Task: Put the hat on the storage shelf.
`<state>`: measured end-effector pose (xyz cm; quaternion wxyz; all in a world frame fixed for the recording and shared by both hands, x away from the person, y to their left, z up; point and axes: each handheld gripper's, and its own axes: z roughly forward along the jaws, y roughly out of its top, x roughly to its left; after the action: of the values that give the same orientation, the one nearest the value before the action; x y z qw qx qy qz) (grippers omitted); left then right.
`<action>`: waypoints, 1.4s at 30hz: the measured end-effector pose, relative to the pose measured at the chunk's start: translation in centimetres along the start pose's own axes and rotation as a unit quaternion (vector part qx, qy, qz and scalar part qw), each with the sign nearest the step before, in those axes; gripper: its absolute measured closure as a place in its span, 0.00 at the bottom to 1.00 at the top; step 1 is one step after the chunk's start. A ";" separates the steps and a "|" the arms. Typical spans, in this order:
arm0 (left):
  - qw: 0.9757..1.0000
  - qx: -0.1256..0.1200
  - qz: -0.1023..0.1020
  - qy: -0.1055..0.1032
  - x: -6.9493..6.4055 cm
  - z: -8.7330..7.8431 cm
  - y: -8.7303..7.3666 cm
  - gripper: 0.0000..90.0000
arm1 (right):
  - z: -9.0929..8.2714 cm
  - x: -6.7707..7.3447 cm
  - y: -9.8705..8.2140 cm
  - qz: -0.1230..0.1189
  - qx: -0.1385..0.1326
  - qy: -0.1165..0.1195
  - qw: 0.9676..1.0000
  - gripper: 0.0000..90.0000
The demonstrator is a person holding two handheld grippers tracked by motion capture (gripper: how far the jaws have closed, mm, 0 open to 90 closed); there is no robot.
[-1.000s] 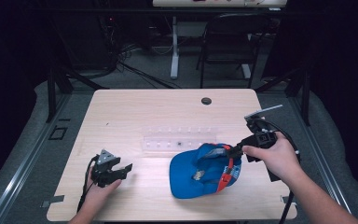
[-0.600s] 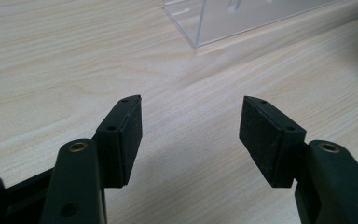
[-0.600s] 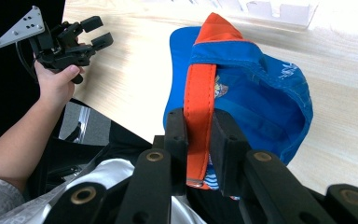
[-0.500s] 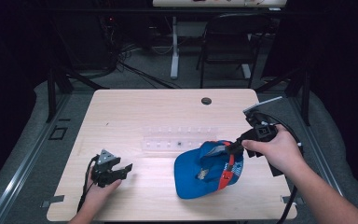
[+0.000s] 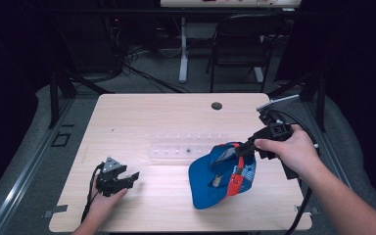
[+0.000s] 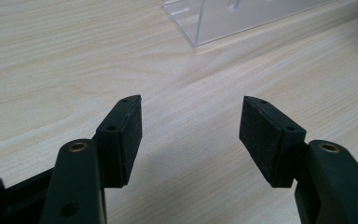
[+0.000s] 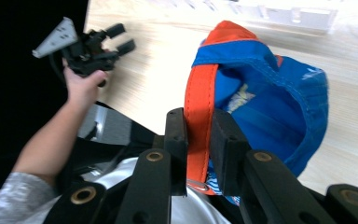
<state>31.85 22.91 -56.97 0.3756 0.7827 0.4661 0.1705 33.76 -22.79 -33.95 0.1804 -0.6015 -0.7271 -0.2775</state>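
High view: blue cap point(image 5: 210, 178) at the table's point(image 5: 142, 115) right front, crown resting on the wood, strap end raised higher than a second ago.
Right gripper point(image 5: 242, 148): jaws clamped on the cap's orange strap point(image 7: 198, 112); hand has risen and drawn slightly toward the right edge.
Cap shift: tipped more steeply, moved a little right.
Left gripper point(image 5: 132, 177): jaws wide apart with nothing between them, low over the front left, unmoved.
Clear plastic rack point(image 5: 176, 148): mid-table, just behind the cap, unchanged.
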 end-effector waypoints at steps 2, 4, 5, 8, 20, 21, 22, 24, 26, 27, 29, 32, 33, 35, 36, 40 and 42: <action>1.000 0.000 0.001 0.000 0.0 0.0 0.0 0.44 | 0.0 0.0 0.0 0.005 -0.005 0.007 1.000 0.87; 1.000 0.000 0.000 0.000 0.0 0.0 0.0 0.45 | -0.2 -0.2 0.1 0.010 -0.003 0.024 1.000 0.87; 1.000 -0.001 0.001 -0.001 0.0 0.0 0.0 0.44 | -0.3 -0.3 0.2 0.011 0.000 0.035 0.999 0.87; 1.000 -0.001 0.001 0.002 -0.1 0.0 0.0 0.44 | -0.2 -0.3 0.2 0.021 -0.011 0.044 0.999 0.87; 1.000 -0.004 0.004 0.004 -0.2 0.0 0.0 0.45 | -1.5 -0.6 0.5 0.025 -0.032 0.087 0.995 0.87; 1.000 -0.004 0.003 0.007 -0.2 0.0 0.0 0.45 | -1.6 -0.6 0.6 0.025 -0.035 0.088 0.995 0.87; 1.000 -0.005 0.002 0.009 -0.2 0.0 0.0 0.45 | -1.8 -0.6 0.6 0.026 -0.037 0.091 0.995 0.87; 1.000 -0.003 0.001 0.010 -0.1 0.0 0.1 0.45 | -2.0 -0.5 0.6 0.028 -0.045 0.096 0.994 0.87; 1.000 -0.006 -0.002 0.013 -0.1 0.0 0.1 0.44 | -2.2 -0.4 0.6 0.028 -0.048 0.100 0.993 0.87; 1.000 -0.009 -0.006 0.018 -0.1 0.0 0.1 0.44 | -2.4 -0.4 0.6 0.029 -0.051 0.103 0.993 0.87; 1.000 -0.010 -0.006 0.019 -0.1 0.0 0.1 0.44 | -2.5 -0.4 0.7 0.027 -0.055 0.110 0.992 0.87; 1.000 -0.009 -0.005 0.015 -0.2 0.0 0.1 0.44 | -2.8 -0.2 1.0 0.027 -0.061 0.122 0.990 0.87; 1.000 -0.007 -0.002 0.014 -0.2 -0.1 0.1 0.44 | -3.0 0.0 1.1 0.026 -0.061 0.125 0.990 0.87; 1.000 -0.012 -0.001 0.013 -0.2 -0.1 0.1 0.44 | -3.0 0.1 1.2 0.021 -0.066 0.129 0.989 0.87; 1.000 -0.013 0.001 0.013 -0.2 -0.1 0.1 0.44 | -3.1 0.3 1.3 0.023 -0.070 0.131 0.989 0.87; 1.000 -0.011 0.002 0.013 -0.3 -0.1 0.2 0.44 | -3.3 0.7 1.8 0.015 -0.075 0.137 0.988 0.87; 1.000 -0.012 0.002 0.013 -0.3 -0.1 0.1 0.44 | -3.3 0.9 1.9 0.015 -0.078 0.140 0.987 0.87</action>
<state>31.76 22.66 -56.80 0.3789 0.7766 0.4673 0.1868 35.20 -23.89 -30.46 0.2369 -0.5797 -0.6617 -0.4123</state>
